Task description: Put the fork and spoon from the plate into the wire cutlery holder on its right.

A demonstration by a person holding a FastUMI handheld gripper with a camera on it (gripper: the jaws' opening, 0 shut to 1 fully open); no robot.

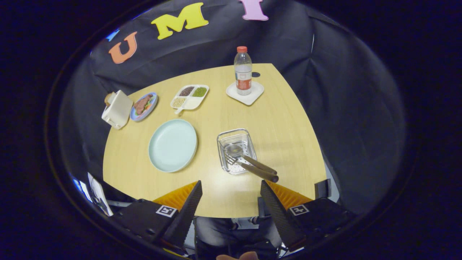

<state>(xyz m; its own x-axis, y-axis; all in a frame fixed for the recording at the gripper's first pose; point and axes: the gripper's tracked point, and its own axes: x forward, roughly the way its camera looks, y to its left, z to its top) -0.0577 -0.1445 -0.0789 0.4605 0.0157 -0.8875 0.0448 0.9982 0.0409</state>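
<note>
Our jaws (231, 202) gape wide and empty above the near edge of the desk (281, 119). At eleven o'clock lies the bare plate (173, 145); at one o'clock the wire cutlery holder (236, 150) holds spoon (236, 150) and fork (249, 168), handles slanting toward our right finger.

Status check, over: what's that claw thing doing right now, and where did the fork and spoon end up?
Gripper open, empty, back from the table edge. Fork and spoon lie in the wire cutlery holder, handles over its near rim. Plate bare. Nothing in the way.
</note>
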